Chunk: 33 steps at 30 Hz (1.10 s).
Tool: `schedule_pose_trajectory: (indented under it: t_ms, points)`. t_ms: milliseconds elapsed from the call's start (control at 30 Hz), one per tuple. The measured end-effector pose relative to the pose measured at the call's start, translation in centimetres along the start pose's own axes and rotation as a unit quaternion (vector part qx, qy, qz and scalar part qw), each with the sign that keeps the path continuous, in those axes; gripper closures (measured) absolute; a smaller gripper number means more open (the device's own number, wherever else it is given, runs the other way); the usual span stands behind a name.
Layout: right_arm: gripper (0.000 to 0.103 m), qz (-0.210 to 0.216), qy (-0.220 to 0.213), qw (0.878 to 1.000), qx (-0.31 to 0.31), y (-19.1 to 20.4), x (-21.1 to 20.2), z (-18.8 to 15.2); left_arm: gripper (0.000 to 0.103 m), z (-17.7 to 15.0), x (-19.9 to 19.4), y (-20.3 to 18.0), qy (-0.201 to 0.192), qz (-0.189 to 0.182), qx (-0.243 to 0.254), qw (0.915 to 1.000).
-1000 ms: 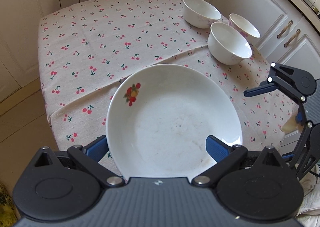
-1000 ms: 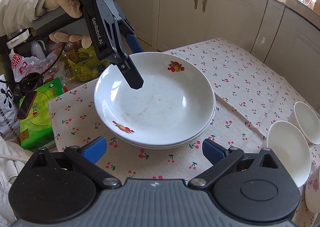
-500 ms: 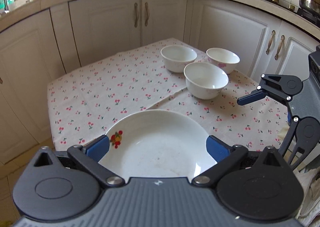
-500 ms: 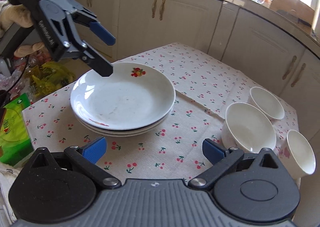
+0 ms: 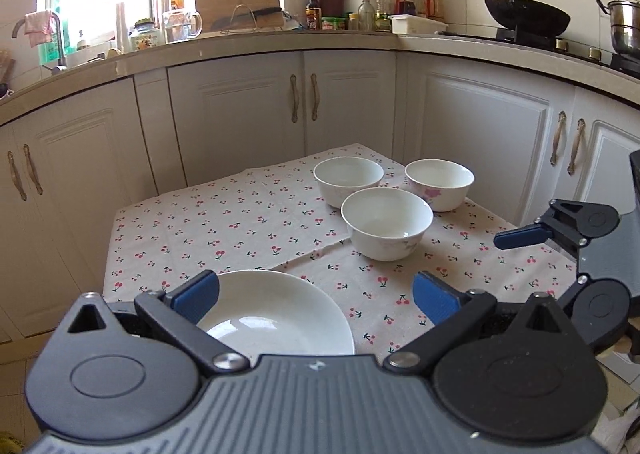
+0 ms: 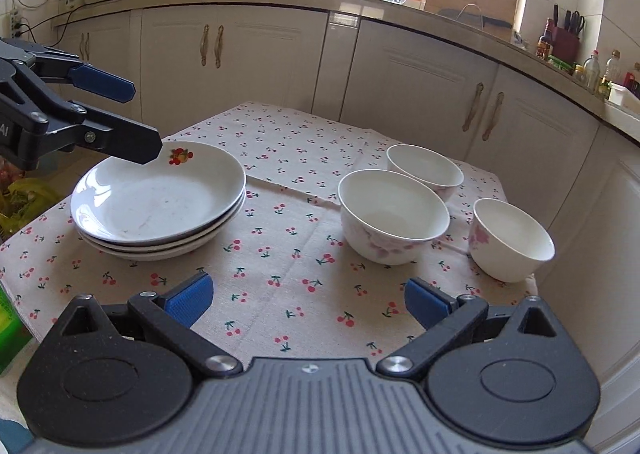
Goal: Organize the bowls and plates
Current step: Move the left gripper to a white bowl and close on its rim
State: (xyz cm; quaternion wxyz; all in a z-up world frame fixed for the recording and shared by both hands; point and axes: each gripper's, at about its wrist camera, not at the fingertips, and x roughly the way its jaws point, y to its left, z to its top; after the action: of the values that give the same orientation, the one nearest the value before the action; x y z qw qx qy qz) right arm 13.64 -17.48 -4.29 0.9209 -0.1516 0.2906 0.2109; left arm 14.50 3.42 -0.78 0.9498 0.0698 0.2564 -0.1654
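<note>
Left gripper (image 6: 132,117) has pulled up off the plates (image 6: 158,201), jaws open, leaving them stacked at the bench's left edge; right gripper (image 6: 306,302) jaws open too, three bowls (image 6: 394,213) near the right edge not yet stacked.

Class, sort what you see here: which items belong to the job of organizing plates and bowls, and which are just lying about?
Belongs to the job:
stack of plates
three bowls

Just lying about:
green box
wok
cutting board
bottles
</note>
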Motion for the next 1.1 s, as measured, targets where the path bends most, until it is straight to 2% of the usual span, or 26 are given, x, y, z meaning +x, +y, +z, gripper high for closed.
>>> schedule_pose_trajectory:
  t_ms: [133,267,500,667,800,1100]
  points:
    - [0.000,-0.003,-0.005,1.000,0.005,-1.1,-0.7,-1.0,0.001,-0.2,0.6,-0.7,-0.006,-0.010,-0.038,0.9992]
    - [0.000,-0.005,-0.008,1.000,0.017,-2.6,-0.8,-1.7,0.001,0.1,2.1,-1.8,-0.001,-0.006,-0.051,0.9987]
    - [0.000,-0.011,-0.005,0.999,0.043,-5.4,0.7,-1.9,0.001,1.8,5.8,-3.5,0.031,-0.029,-0.034,0.9985]
    - [0.000,-0.012,-0.002,0.999,0.041,-6.4,2.7,-1.4,0.001,3.7,8.8,-3.9,0.046,-0.025,-0.014,0.9986]
    - [0.000,-0.014,-0.005,0.999,0.036,-6.9,4.3,-0.8,0.001,5.0,11.6,-3.9,0.075,0.000,0.012,0.9971]
    - [0.000,-0.034,-0.005,0.999,0.025,-7.5,8.1,0.5,0.001,6.4,16.8,-3.3,0.108,-0.019,0.026,0.9937]
